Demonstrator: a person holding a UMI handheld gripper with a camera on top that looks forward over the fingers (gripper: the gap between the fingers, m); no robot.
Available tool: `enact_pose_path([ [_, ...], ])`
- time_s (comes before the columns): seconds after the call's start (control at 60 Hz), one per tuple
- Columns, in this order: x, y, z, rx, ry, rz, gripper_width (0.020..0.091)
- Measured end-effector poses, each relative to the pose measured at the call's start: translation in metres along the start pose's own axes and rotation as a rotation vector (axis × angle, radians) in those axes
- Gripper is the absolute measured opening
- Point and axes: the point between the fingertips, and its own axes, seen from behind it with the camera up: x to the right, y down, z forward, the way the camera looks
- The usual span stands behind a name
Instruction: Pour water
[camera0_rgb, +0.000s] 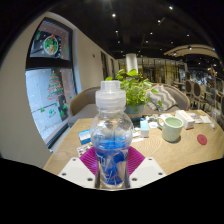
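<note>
The water bottle stands upright right between the two fingers of the tool, its lower body flanked by the magenta pads on either side. Both pads appear to press against the bottle's sides, so the tool seems to be closed on the bottle, though the contact is hard to confirm from this angle. The bottle is clear plastic with a white cap and a blue label wrapped around its lower half; the writing on the label is too small to read.

Beyond the fingers, the wooden counter carries a pale green mug off to the right of the bottle, a small red round object further right, and a potted green plant behind the bottle. A few small blue-and-white packets lie near the plant's base. On the wall to the left hangs a screen showing a round green graphic; no text on it is legible.
</note>
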Motion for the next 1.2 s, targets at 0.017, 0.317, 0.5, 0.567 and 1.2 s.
enact_pose_path([
  [0.017,0.000,-0.004,0.000,0.003,-0.002,0.006,0.0327],
  [0.317,0.023,-0.148,0.026,0.130,-0.226,0.592,0.0328],
  [0.5,0.076,-0.210,0.065,0.178,-0.381,1.178,0.0323],
  [0.567,0.102,-0.215,0.079,0.192,-0.429,1.372,0.0321],
  [1.2,0.142,-0.153,0.122,0.004,-0.421,1.848,0.0323],
])
